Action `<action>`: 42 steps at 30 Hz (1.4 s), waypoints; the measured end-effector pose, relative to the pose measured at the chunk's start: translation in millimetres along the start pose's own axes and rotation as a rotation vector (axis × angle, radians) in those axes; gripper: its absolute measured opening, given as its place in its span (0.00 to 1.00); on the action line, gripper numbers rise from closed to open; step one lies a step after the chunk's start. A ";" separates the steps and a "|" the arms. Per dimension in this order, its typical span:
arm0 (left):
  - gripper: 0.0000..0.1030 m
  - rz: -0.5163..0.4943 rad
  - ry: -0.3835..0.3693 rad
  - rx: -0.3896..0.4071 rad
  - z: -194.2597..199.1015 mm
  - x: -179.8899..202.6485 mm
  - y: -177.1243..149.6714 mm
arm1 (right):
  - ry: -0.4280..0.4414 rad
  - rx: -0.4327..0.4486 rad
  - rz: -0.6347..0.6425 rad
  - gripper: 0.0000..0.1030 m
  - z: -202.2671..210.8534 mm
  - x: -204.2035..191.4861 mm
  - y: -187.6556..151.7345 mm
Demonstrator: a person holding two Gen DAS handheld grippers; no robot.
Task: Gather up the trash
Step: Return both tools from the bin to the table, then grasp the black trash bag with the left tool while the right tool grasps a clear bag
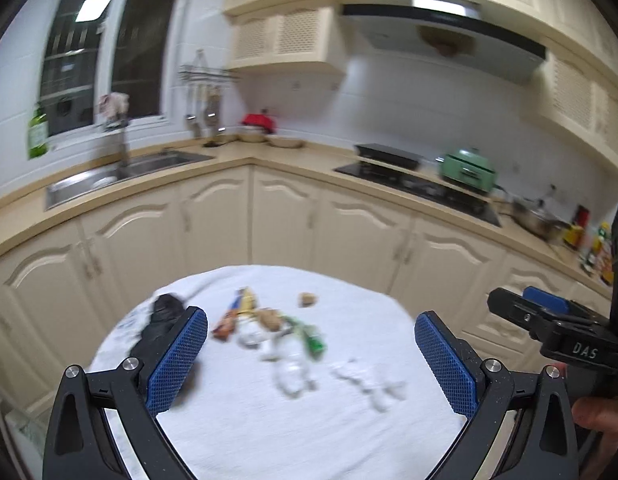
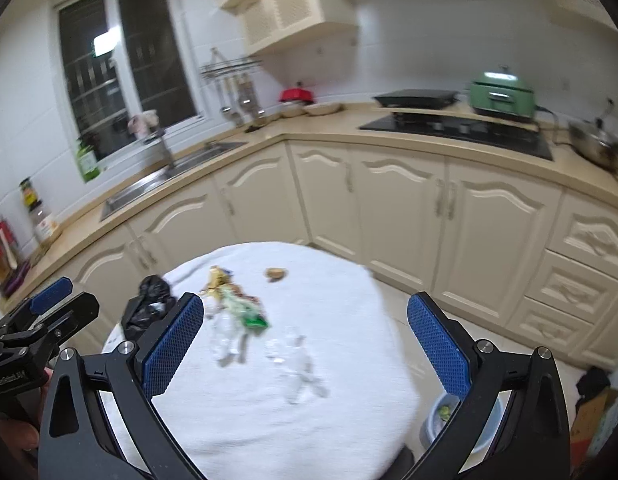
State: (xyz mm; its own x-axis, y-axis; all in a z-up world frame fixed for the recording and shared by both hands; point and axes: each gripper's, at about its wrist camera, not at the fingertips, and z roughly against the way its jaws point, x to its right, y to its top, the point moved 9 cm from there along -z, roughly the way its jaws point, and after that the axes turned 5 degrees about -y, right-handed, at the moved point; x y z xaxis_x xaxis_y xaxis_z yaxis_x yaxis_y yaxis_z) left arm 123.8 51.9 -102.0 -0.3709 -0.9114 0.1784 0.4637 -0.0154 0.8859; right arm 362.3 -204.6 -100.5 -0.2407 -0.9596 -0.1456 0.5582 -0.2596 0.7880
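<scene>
A round table with a white cloth (image 1: 237, 420) (image 2: 349, 320) holds scattered trash: a black plastic bag (image 1: 161, 314) (image 2: 147, 300) at the left, colourful snack wrappers (image 1: 239, 312) (image 2: 245, 310), clear plastic scraps (image 1: 289, 364) (image 2: 293, 354) and a small brown lump (image 1: 308, 299) (image 2: 276, 273) farther back. My left gripper (image 1: 311, 364) is open and empty above the table's near side. My right gripper (image 2: 305, 348) is open and empty too, hovering over the table. Each gripper shows at the edge of the other's view, the right one (image 1: 549, 320) and the left one (image 2: 41, 320).
A blue-white bin (image 2: 445, 420) with some scraps stands on the floor right of the table. Cream cabinets (image 2: 389, 200) and an L-shaped counter with a sink (image 1: 121, 172), a hob (image 2: 461, 128), a green appliance (image 2: 503, 94) and pans lie behind.
</scene>
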 end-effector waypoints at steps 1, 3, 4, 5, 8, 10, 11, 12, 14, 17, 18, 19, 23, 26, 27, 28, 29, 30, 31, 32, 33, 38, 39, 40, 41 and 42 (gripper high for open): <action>0.99 0.014 0.017 0.005 10.9 -6.1 -4.5 | 0.012 -0.004 0.015 1.00 -2.0 -11.8 -1.6; 0.99 0.025 0.045 0.016 27.8 -15.2 -10.8 | 0.024 -0.007 0.044 1.00 -6.9 -33.4 -3.9; 0.99 0.030 0.070 0.021 40.5 -23.7 -16.5 | 0.033 -0.011 0.056 1.00 -9.3 -43.7 -5.2; 0.99 0.033 0.082 0.023 41.9 -24.4 -16.9 | 0.042 -0.014 0.064 1.00 -11.1 -50.9 -6.3; 0.99 0.048 0.117 0.021 55.2 -33.1 -27.9 | 0.070 -0.028 0.091 1.00 -17.8 -76.6 -12.1; 0.99 0.057 0.141 0.010 49.4 -35.2 -29.6 | 0.090 -0.036 0.104 1.00 -22.4 -91.9 -15.8; 0.99 0.064 0.152 0.003 44.7 -36.3 -30.0 | 0.092 -0.040 0.112 1.00 -25.0 -97.2 -17.5; 0.99 0.070 0.160 -0.004 41.9 -38.7 -30.5 | 0.092 -0.049 0.127 1.00 -30.1 -103.6 -20.7; 0.99 0.083 0.178 -0.025 32.1 -44.9 -32.9 | 0.093 -0.071 0.146 1.00 -40.7 -109.7 -26.4; 0.99 0.087 0.194 -0.060 7.3 -52.3 -26.3 | 0.089 -0.119 0.163 1.00 -64.3 -114.9 -39.1; 0.99 0.085 0.199 -0.072 -3.8 -55.2 -23.4 | 0.084 -0.142 0.166 1.00 -74.0 -114.7 -44.4; 0.99 0.083 0.206 -0.087 -13.7 -59.9 -22.1 | 0.078 -0.161 0.166 1.00 -81.9 -114.9 -49.4; 0.99 0.084 0.201 -0.135 -55.4 -66.0 -12.2 | 0.070 -0.235 0.163 1.00 -117.3 -116.2 -68.4; 0.99 0.079 0.202 -0.168 -85.9 -72.7 -6.9 | 0.067 -0.274 0.156 1.00 -137.9 -115.5 -78.9; 0.99 0.079 0.204 -0.178 -97.4 -79.9 -3.6 | 0.065 -0.284 0.156 1.00 -144.0 -116.2 -81.3; 0.99 0.079 0.209 -0.186 -106.5 -81.9 -2.1 | 0.062 -0.297 0.156 1.00 -151.5 -115.8 -83.9; 0.99 0.081 0.206 -0.192 -120.2 -83.9 1.5 | 0.058 -0.307 0.158 1.00 -157.1 -115.6 -86.0; 0.99 0.083 0.208 -0.201 -127.0 -88.3 0.9 | 0.056 -0.320 0.159 1.00 -163.6 -115.8 -88.8; 0.99 0.085 0.214 -0.214 -141.2 -92.3 3.6 | 0.054 -0.333 0.158 1.00 -170.7 -115.6 -91.2; 0.99 0.085 0.213 -0.220 -150.0 -93.4 4.4 | 0.052 -0.345 0.154 1.00 -176.7 -114.8 -93.5; 0.99 0.084 0.217 -0.227 -162.3 -97.6 6.7 | 0.053 -0.357 0.150 1.00 -183.5 -113.8 -96.1; 0.99 0.062 0.234 -0.287 -222.2 -110.2 10.3 | 0.064 -0.397 0.141 0.98 -207.2 -111.8 -105.6; 0.99 0.061 0.229 -0.296 -232.6 -110.6 11.1 | 0.063 -0.403 0.136 0.96 -212.1 -110.7 -108.1; 0.99 0.065 0.214 -0.306 -247.0 -109.8 12.6 | 0.059 -0.415 0.134 0.95 -217.3 -109.2 -111.4; 0.99 0.070 0.205 -0.313 -258.6 -110.3 13.4 | 0.056 -0.423 0.132 0.91 -221.1 -108.7 -113.7; 0.99 0.074 0.201 -0.317 -267.0 -111.4 13.6 | 0.054 -0.426 0.132 0.85 -224.6 -107.7 -115.5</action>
State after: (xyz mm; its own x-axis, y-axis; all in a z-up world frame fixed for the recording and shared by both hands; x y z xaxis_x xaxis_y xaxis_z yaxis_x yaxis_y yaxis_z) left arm 386.3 43.3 -224.2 -0.1769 -0.9767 0.1216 0.7206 -0.0444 0.6919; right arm 502.0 -95.6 -310.2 -0.1102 -0.9888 -0.1005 0.8612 -0.1455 0.4870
